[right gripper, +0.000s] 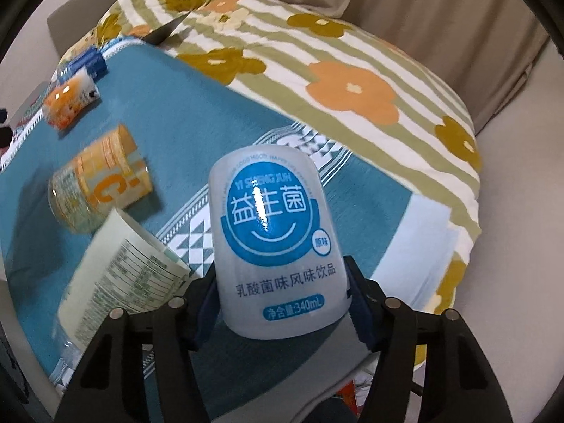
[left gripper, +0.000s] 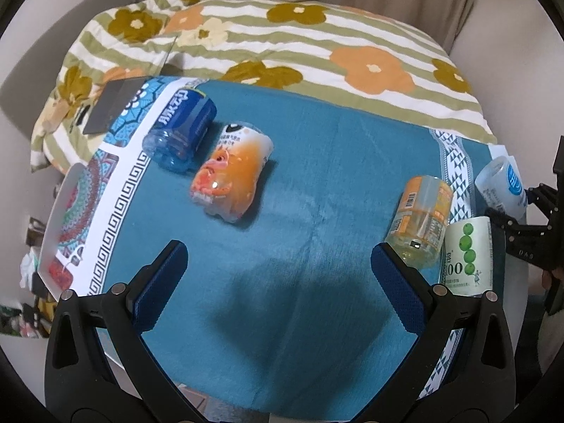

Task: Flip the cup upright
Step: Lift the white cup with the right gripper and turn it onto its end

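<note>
right gripper (right gripper: 282, 303) angled down over teal cloth (right gripper: 183, 134), jaws clamped on white cup (right gripper: 275, 243) | left gripper (left gripper: 278, 264) hovering low, jaws wide apart | other cups lying sideways

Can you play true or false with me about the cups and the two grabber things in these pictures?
1. The right gripper is squeezing the white cup with the blue circle label. True.
2. The left gripper is holding the blue cup. False: its jaws are wide open with nothing between them, and the blue cup lies farther off on the teal cloth.
3. The orange cup with the peachy picture lies on its side. True.
4. The cloth under the cups is red. False: it is teal blue.
5. A flowery striped blanket sits behind the cloth. True.
</note>
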A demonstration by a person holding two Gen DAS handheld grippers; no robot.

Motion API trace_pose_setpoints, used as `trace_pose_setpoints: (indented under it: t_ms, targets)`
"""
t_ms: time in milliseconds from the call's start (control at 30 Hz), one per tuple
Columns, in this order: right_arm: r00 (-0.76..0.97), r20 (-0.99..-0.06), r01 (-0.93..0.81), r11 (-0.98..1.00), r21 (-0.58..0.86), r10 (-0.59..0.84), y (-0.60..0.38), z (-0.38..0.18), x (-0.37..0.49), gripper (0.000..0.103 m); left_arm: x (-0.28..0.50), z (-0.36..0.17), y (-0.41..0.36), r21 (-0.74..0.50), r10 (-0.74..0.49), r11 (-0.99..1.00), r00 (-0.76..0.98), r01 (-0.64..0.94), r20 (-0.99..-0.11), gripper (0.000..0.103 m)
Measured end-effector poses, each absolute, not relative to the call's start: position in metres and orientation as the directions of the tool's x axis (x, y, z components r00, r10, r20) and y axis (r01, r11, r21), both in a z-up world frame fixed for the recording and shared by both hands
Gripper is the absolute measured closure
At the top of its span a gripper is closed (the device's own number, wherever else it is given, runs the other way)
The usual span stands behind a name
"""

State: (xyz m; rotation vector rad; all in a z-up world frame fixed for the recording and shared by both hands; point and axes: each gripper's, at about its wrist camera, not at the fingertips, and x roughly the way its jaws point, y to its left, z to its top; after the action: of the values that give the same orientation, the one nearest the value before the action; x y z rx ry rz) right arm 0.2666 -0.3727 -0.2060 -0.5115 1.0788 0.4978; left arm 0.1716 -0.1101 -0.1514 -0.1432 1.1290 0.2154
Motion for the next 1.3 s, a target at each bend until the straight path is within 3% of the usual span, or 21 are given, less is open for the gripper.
trace_pose_setpoints:
  t_ms: [600,1067,1300]
  targets:
    - [0.479,-0.875,-0.352,0.929,-0.11,0.078,-0.291,-0.108,0.173,0.044,0.134,-0.095,-0.039,-0.03,0.002,0.998,0.545,-0.049,-0.838,0.0]
    - [0.405,-0.911,-0.088,0.995,0.049,0.08,-0.189,-0.168,0.115,0.044,0.098,-0.129,0.038,-0.026,-0.033,0.999,0.525,0.021,-0.85,0.0]
    - [0.383,-0.922,0.011,0.998,0.057,0.048,-0.163,-0.208,0.12,0.044,0.092,-0.163,0.059,-0.035,-0.036,0.999,0.463,0.012,-0.886,0.0]
